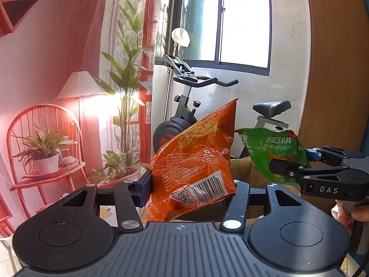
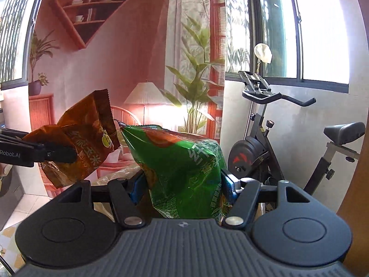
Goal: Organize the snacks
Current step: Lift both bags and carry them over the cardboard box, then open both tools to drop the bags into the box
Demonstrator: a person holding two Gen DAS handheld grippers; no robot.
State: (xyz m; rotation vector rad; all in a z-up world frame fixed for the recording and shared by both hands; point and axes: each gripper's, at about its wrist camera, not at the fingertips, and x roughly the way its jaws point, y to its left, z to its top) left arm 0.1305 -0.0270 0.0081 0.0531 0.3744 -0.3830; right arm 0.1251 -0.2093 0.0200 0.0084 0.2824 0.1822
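Between my left tool's point(image 1: 186, 190) blue pads sits a crinkled orange foil snack bag point(image 1: 196, 166), pinched and lifted. My right tool point(image 2: 182, 184) clamps a glossy green foil snack bag point(image 2: 184, 173) just beside it. Behind both stands a black exercise bike point(image 2: 265, 143).

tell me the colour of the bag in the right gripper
Green, clearest in the right wrist view.

The right gripper point(image 1: 276, 164) bears "DAS"; the left gripper point(image 2: 73, 153) bears "Robot.AI". The green snack bag point(image 1: 274, 152) reads "纤脆玉米片". The orange snack bag point(image 1: 196, 161) carries a barcode and QR code.
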